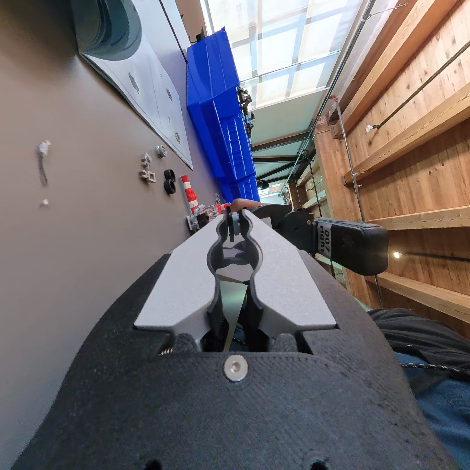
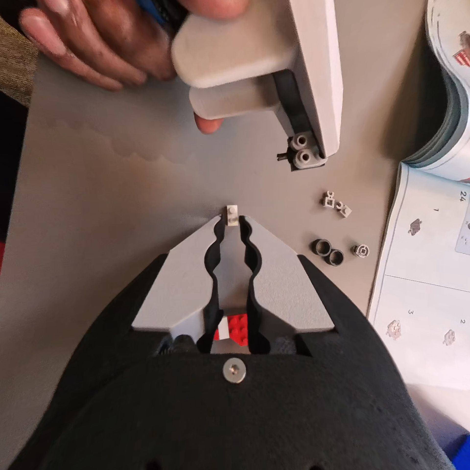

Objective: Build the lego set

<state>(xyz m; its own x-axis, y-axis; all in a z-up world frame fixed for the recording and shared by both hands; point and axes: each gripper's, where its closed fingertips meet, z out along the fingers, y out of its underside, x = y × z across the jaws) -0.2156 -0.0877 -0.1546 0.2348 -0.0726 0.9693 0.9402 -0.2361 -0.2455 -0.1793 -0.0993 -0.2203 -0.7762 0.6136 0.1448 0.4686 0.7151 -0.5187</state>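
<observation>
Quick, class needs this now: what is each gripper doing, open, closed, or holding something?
Left gripper: closed on a small grey piece with a black pin.
Right gripper: closed on a small light grey plate.

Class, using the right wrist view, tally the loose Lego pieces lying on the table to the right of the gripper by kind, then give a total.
Black tyre rings: 2
Small grey clip bricks: 2
Round grey wheel hub: 1
Total: 5

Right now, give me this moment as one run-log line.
left gripper: shut on small grey two-stud piece, off the table | right gripper: closing around small light-grey plate, grip unconfirmed | two black rings: untouched
</observation>
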